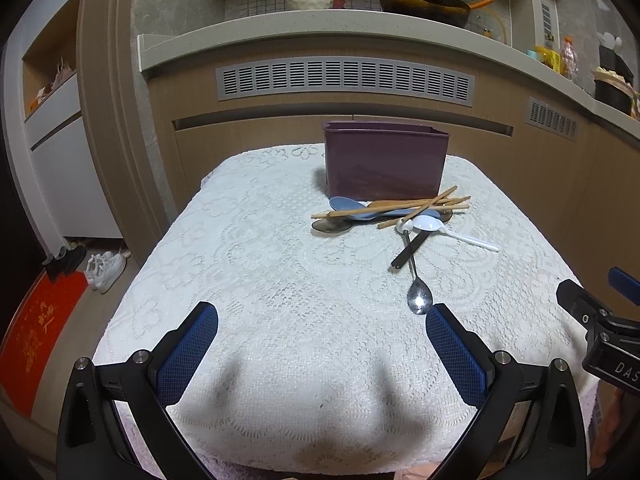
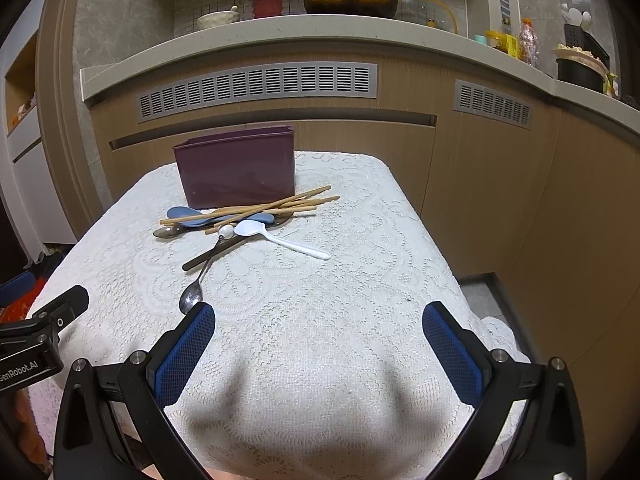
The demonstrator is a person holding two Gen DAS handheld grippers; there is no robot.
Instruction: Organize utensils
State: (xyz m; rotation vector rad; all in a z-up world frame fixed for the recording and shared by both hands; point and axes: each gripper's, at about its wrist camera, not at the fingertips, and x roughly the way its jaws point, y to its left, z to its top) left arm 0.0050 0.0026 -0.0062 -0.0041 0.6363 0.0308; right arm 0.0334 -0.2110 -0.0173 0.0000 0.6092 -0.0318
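Two hand-held grippers hover over the near edge of a bench (image 1: pixel 248 240) draped in a white lace cloth. The left gripper (image 1: pixel 322 320) and the right gripper (image 2: pixel 319 318) both stand with jaws wide apart, holding nothing, their blue pads over bare cloth.

Toward the far side of the bench stands a purple box (image 1: pixel 384 160), upright with its top open. Just in front of it lies a loose heap of utensils: wooden chopsticks (image 1: pixel 392 206) crossed over a blue spoon (image 1: pixel 348 205), a dark spoon (image 1: pixel 330 225) at the heap's left end, and a white plastic spoon (image 1: pixel 432 225) whose handle points right. A black-handled utensil (image 1: pixel 410 251) and a metal spoon (image 1: pixel 419 300) reach toward the cameras; the metal spoon's bowl lies just beside the left gripper's right finger. Behind the bench runs a kitchen counter (image 1: pixel 320 28) carrying a pan (image 1: pixel 424 6).
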